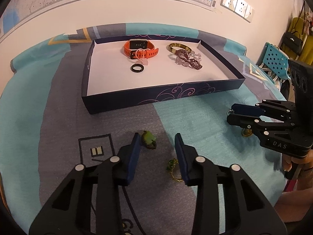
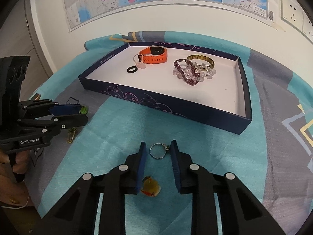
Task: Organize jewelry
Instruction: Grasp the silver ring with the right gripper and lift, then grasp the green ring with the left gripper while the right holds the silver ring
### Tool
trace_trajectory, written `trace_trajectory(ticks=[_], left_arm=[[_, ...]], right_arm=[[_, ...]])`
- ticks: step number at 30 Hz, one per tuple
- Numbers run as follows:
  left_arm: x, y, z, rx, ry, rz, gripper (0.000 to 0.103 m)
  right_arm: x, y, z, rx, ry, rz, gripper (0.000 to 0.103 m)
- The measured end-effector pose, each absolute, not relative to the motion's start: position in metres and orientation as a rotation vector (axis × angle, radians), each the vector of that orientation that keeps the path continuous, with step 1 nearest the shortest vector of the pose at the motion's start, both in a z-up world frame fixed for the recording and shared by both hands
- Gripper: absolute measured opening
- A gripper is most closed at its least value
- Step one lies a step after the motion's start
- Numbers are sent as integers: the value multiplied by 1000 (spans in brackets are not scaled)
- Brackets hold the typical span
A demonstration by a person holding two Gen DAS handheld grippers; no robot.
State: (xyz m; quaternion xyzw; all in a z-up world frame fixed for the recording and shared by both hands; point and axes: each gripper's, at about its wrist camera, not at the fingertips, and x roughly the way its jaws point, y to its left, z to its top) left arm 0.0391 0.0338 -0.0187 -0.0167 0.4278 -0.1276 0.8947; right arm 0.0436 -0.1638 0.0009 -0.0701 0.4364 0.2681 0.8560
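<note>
While the right gripper hangs wide open around a silver ring at lower centre, that light, stiff, slippery band looks best pinched across its hoop. The left gripper is open too, beside a green pendant. Upper centre, the tray holds an orange watch, black ring, bangle and beads
</note>
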Motion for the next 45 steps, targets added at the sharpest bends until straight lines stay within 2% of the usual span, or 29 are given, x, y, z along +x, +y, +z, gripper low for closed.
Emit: trace_trajectory(ticks=[5, 9, 45], left_arm=[[39, 33, -19, -25, 889, -256, 27], [40, 35, -19, -34, 893, -255, 16], [32, 23, 9, -26, 812, -282, 16]], right_arm=[[43, -164, 1, -152, 915, 562, 20], [44, -166, 1, -136, 914, 572, 19], [41, -179, 26, -65, 833, 611, 19]])
